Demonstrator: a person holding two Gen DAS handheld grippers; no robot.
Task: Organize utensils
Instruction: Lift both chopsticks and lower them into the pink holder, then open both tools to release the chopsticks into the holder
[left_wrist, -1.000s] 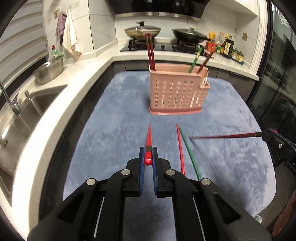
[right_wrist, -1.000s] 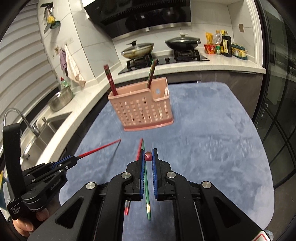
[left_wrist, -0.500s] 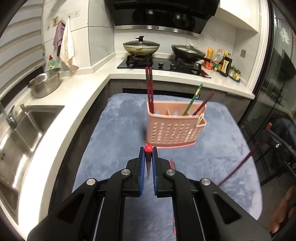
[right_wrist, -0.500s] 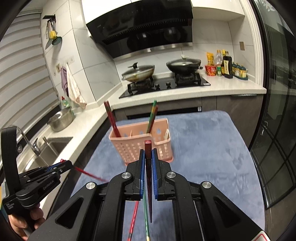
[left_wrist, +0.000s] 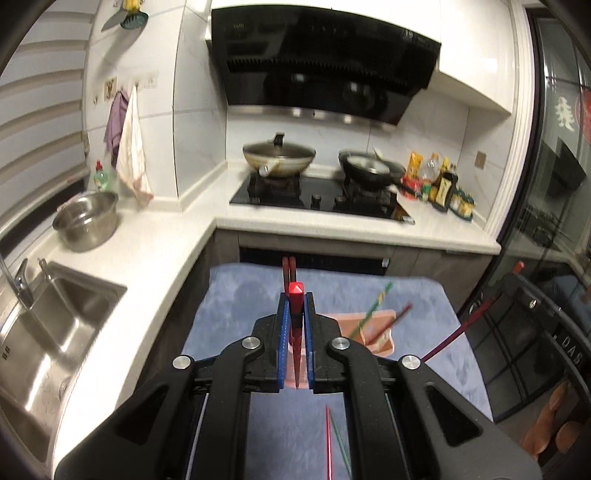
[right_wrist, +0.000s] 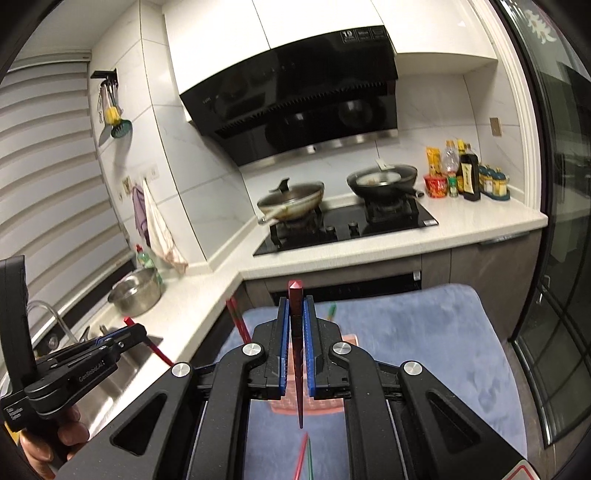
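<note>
My left gripper (left_wrist: 295, 306) is shut on a bright red chopstick (left_wrist: 296, 325), held upright with its tip down over the pink utensil basket (left_wrist: 376, 334). The basket holds a red pair (left_wrist: 288, 269), a green chopstick (left_wrist: 373, 310) and a dark red one (left_wrist: 395, 317). My right gripper (right_wrist: 296, 314) is shut on a dark red chopstick (right_wrist: 297, 362), tip down above the basket (right_wrist: 314, 408). A red chopstick (left_wrist: 328, 443) and a green chopstick (left_wrist: 341, 446) lie on the blue mat (left_wrist: 236, 317). The left gripper also shows in the right wrist view (right_wrist: 133, 328).
White counter (left_wrist: 155, 251) wraps the left and back, with a sink (left_wrist: 48, 325), steel pot (left_wrist: 86, 221), stove with two pans (left_wrist: 317, 192) and condiment bottles (left_wrist: 443, 188). A glass door (left_wrist: 546, 258) stands at right.
Both grippers have risen and tilted their chopsticks from near level to upright, tips down, and moved in over the basket. The views swung up toward the range hood.
</note>
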